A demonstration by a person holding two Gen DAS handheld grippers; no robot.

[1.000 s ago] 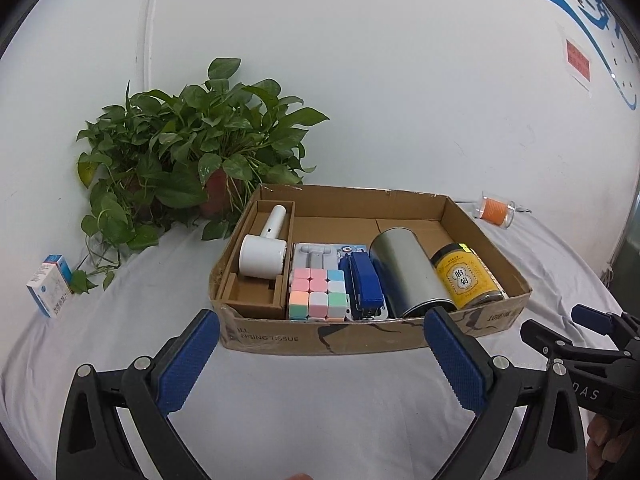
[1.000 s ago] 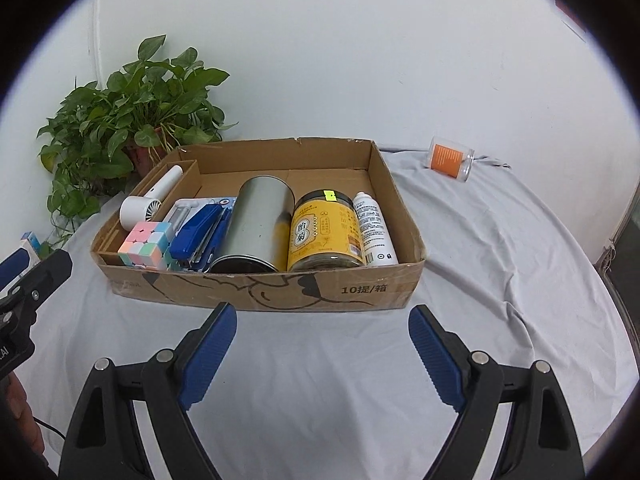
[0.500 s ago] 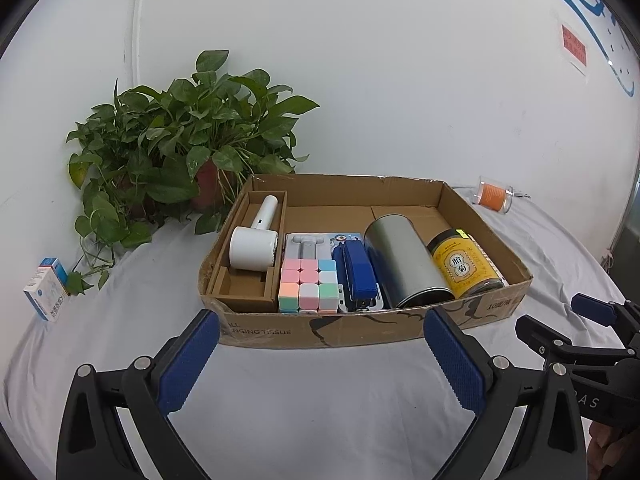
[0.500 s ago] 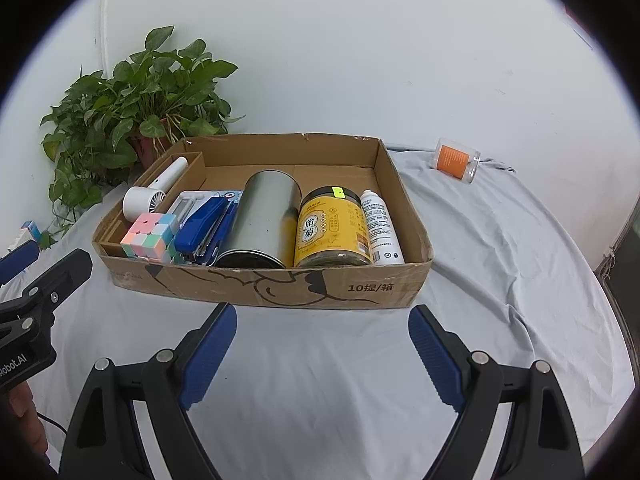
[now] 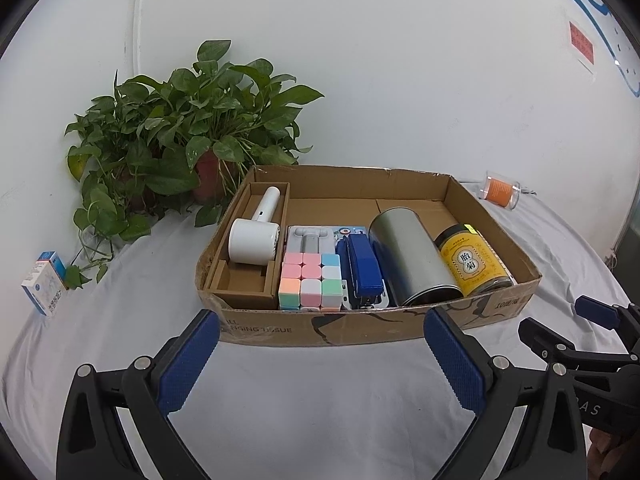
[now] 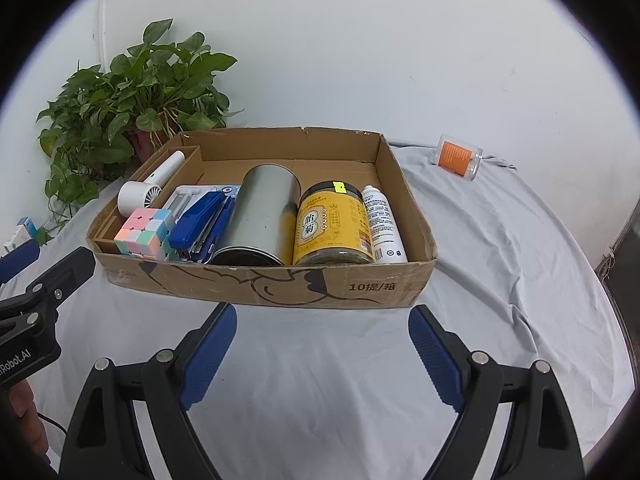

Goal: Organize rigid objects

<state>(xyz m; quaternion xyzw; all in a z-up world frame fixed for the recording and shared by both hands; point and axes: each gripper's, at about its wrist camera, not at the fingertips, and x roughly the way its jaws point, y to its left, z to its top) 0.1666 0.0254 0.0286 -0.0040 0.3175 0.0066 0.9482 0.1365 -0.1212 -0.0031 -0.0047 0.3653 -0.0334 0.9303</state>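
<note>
- Nearest, left claw [image 5: 322,354]: blue pads spread wide, nothing between them, hovering over the white-draped counter [image 5: 320,408] just short of the box front.
- Likewise right claw [image 6: 322,344]: spread wide, empty, poised above bare cloth before the box's near wall; also seen at the right edge of the left wrist view.
- Just beyond, shallow cardboard box [image 6: 320,288], open-topped, resting on the counter, near wall printed with black drawing and text.
- Inside, at the left: narrow cardboard insert [image 5: 244,280] with a white handheld fan [image 5: 256,236] lying in it, handle toward the far wall.
- Next along: pastel puzzle cube [image 5: 311,282] against the near wall, sitting partly on a flat blister-packed item [image 5: 308,236].
- Beside that: blue stapler [image 5: 362,266] lying lengthwise.
- Then a silver tin [image 6: 262,216] on its side, touching a yellow-labelled jar [image 6: 330,226], also on its side.
- Rightmost in the box: white spray bottle [image 6: 382,224] lying flat, between the jar and the right wall.
- Farther back, outside the box: clear jar with an orange label [image 6: 458,156] tipped over on the cloth at the right.
- Far left: small blue-and-white carton [image 5: 44,284] near the counter edge.
- Rearmost: potted green plant [image 5: 180,140] against the white wall, beside the box's far left corner.
</note>
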